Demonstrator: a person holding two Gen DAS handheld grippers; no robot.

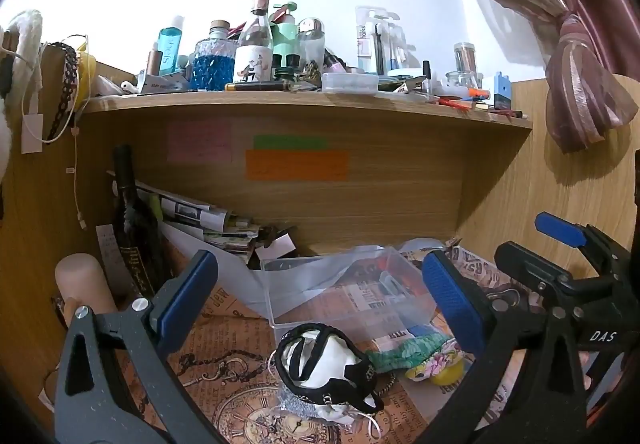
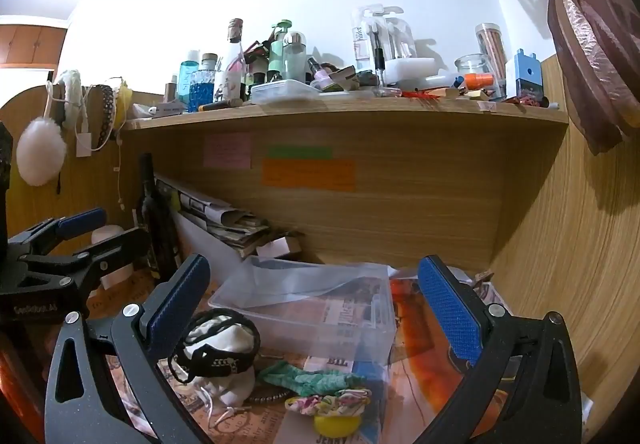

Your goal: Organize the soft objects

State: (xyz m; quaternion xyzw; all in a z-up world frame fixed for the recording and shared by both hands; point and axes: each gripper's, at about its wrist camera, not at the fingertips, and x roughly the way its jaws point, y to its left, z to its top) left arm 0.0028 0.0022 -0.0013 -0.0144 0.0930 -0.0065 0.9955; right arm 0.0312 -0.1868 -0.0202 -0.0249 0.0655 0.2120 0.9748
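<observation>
A pile of soft items lies on the printed paper in front of a clear plastic box (image 1: 344, 292) (image 2: 320, 308). A white cloth with black lace bands (image 1: 328, 360) (image 2: 220, 348) is at the pile's left. A green scrunchie (image 1: 404, 354) (image 2: 316, 380) and a floral scrunchie on a yellow item (image 1: 436, 364) (image 2: 336, 404) lie to its right. My left gripper (image 1: 320, 300) is open and empty above the white cloth. My right gripper (image 2: 320, 308) is open and empty above the box and scrunchies. Each gripper shows in the other's view, the right gripper (image 1: 560, 244) and the left gripper (image 2: 80, 232).
A wooden shelf (image 1: 304, 103) above is crowded with bottles and jars. A dark wine bottle (image 1: 132, 228), stacked papers (image 1: 208, 219) and a pale cylinder (image 1: 80, 280) stand at left. Sticky notes (image 1: 296, 163) are on the back panel. A curtain (image 1: 580, 75) hangs at right.
</observation>
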